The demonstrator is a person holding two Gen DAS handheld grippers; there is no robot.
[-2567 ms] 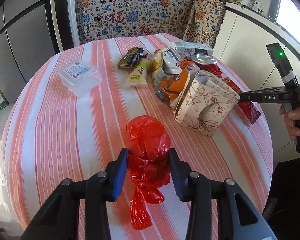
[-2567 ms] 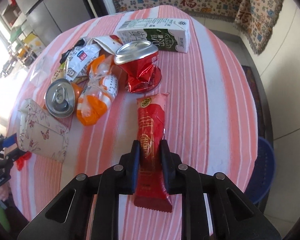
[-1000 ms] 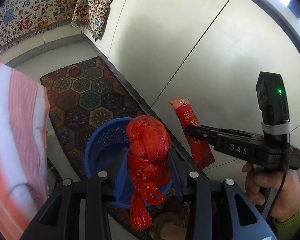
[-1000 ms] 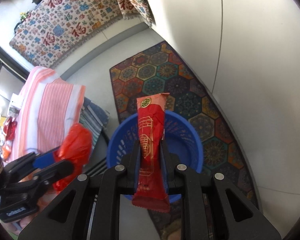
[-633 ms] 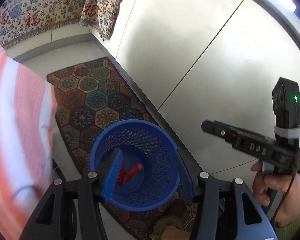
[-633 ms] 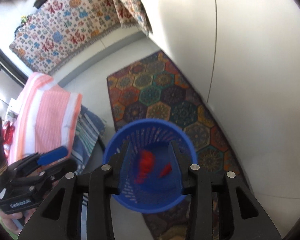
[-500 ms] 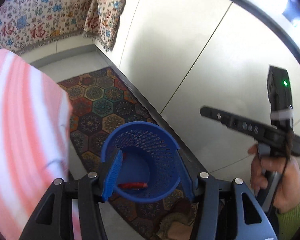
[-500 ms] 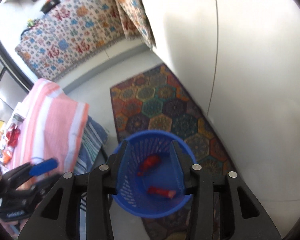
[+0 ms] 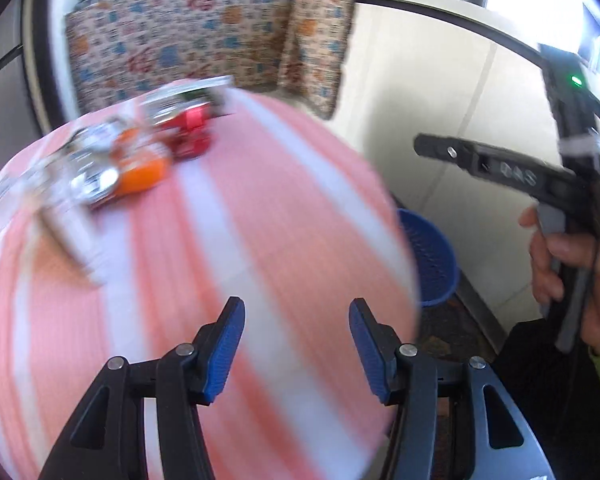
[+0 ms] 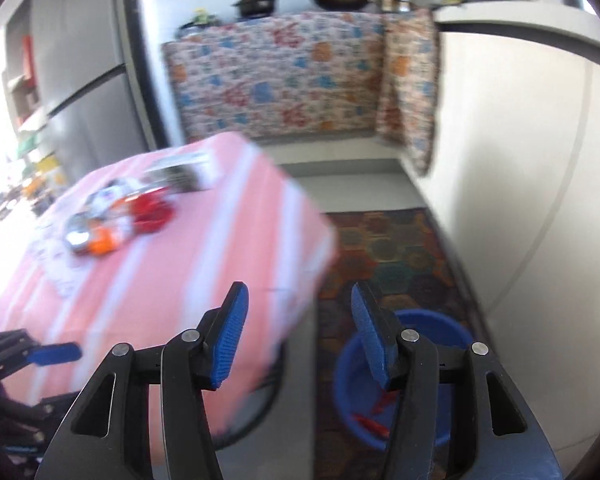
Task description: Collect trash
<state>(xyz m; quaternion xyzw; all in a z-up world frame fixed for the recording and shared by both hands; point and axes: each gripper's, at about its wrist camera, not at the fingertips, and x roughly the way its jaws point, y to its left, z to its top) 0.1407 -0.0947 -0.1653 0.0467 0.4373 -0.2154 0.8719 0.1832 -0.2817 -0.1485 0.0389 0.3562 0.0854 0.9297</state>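
Observation:
My left gripper (image 9: 296,336) is open and empty above the near edge of the striped table (image 9: 228,264). My right gripper (image 10: 299,332) is open and empty, off the table's right edge; it also shows from the side in the left wrist view (image 9: 500,168). The blue basket (image 10: 444,344) stands on the floor below it, with red trash (image 10: 370,424) inside; it also shows in the left wrist view (image 9: 432,256). Blurred trash lies at the table's far side: a crushed red can (image 9: 192,136), an orange wrapper (image 9: 140,168), a silver can (image 10: 78,236), a carton (image 10: 184,170).
A patterned rug (image 10: 388,248) lies under the basket. A white cabinet wall (image 10: 520,180) runs along the right. A patterned cloth (image 10: 276,80) hangs at the back. A grey fridge (image 10: 88,92) stands at the far left.
Both grippers opened and dropped the red bag and the red wrapper into the blue basket. Both have since swung up and left, back toward the table.

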